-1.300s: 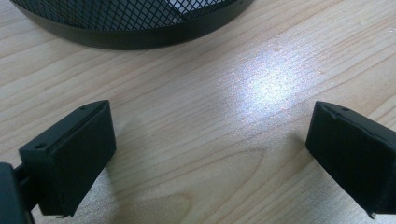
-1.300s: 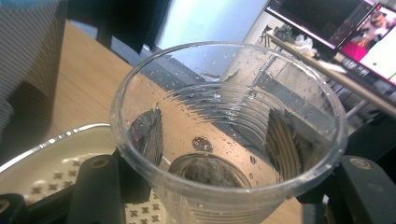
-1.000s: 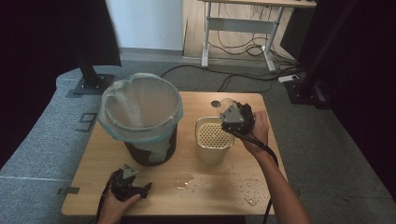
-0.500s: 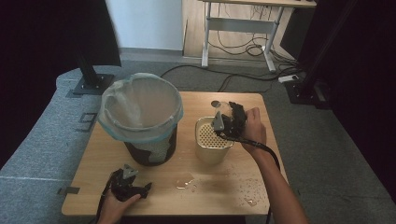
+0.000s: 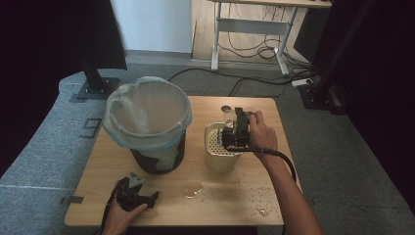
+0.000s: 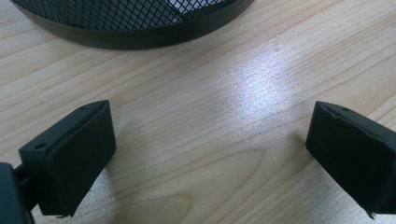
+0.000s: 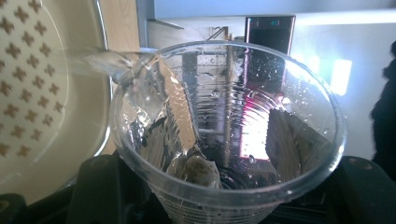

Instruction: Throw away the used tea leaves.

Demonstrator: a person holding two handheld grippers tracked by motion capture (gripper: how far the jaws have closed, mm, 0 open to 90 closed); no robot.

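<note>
Clear plastic cup (image 7: 229,130), clamped in my right gripper (image 5: 234,131) jaws, has tipped over the cream strainer bin (image 5: 220,155); water now streams out. Left gripper (image 5: 131,192) jaws rest wide on the counter (image 5: 244,196).

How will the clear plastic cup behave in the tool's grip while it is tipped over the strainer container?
The clear plastic cup looks thin-walled, so it probably flexes under squeeze. Its droplets suggest it may be slippery. Nearly emptied, it is likely light.
</note>
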